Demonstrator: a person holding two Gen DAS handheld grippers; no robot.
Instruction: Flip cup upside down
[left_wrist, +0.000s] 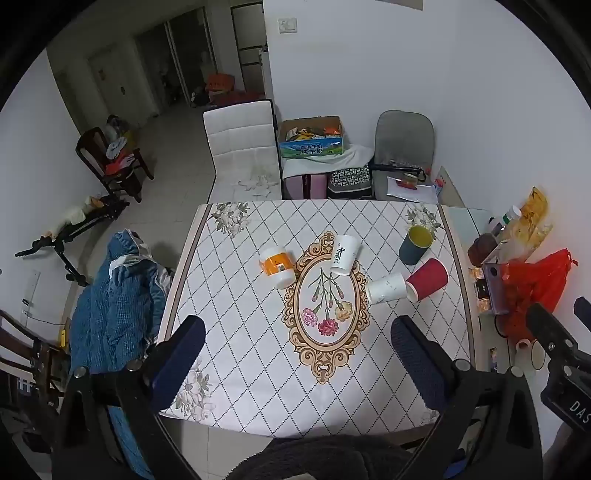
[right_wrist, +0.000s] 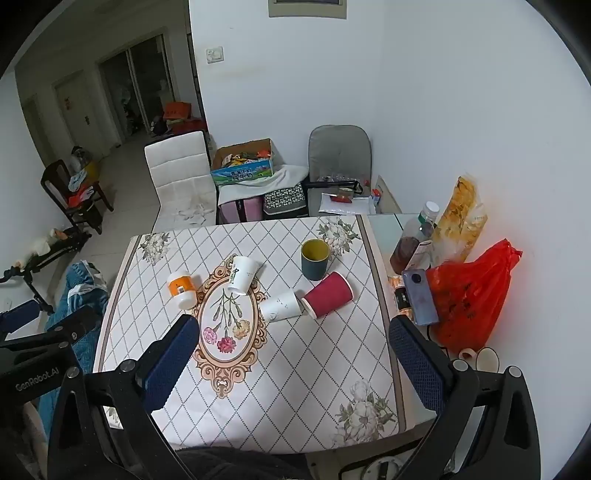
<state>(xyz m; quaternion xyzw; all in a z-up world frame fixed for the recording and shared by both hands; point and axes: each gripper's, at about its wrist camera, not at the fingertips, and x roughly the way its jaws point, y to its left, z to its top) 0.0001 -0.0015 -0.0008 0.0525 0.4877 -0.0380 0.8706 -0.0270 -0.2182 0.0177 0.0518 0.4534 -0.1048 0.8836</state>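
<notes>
Several cups are on the patterned tablecloth. A dark green cup with a yellow inside stands upright at the far right. A red paper cup and a white marbled cup lie on their sides, touching. A white cup with black writing and an orange-and-white cup stand mouth-down. My left gripper and right gripper are both open and empty, above the table's near edge.
A red plastic bag, a phone, bottles and a snack bag crowd the table's right side. Chairs and a box stand behind the table. A blue jacket hangs at the left.
</notes>
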